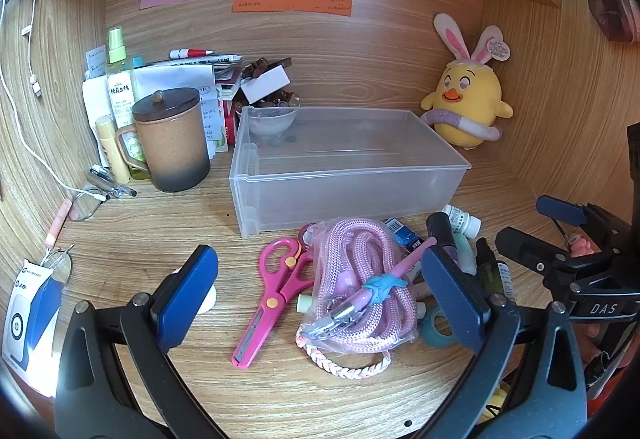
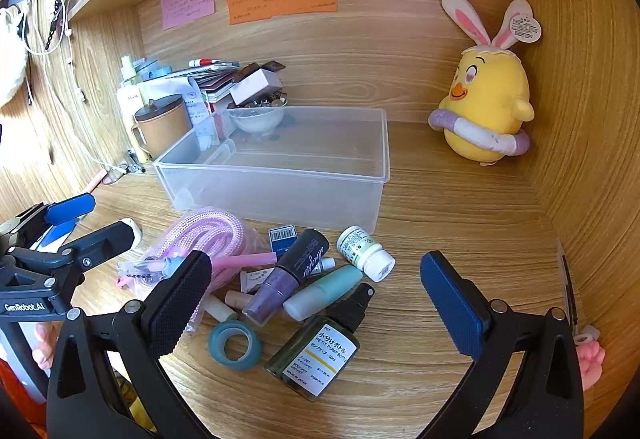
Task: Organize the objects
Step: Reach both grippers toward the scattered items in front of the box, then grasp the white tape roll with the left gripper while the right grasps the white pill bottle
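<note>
A clear plastic bin (image 1: 360,195) (image 2: 280,195) stands empty on the wooden desk. In front of it lies a pile: pink scissors (image 1: 272,295), a bagged pink rope (image 1: 360,279) (image 2: 208,235), a pink pen (image 1: 384,279), a dark pump bottle (image 2: 316,347), a purple tube (image 2: 288,275), a teal tube (image 2: 324,291), a white pill bottle (image 2: 366,253) and a teal tape roll (image 2: 236,345). My left gripper (image 1: 320,295) is open above the scissors and rope. My right gripper (image 2: 316,303) is open above the bottles. Both hold nothing.
A lidded brown mug (image 1: 172,143), bottles and stacked papers (image 1: 184,83) crowd the back left. A yellow chick plush (image 1: 468,99) (image 2: 486,99) sits at the back right corner. Glasses (image 1: 86,205) and a white cable (image 1: 24,135) lie left. Wooden walls enclose the desk.
</note>
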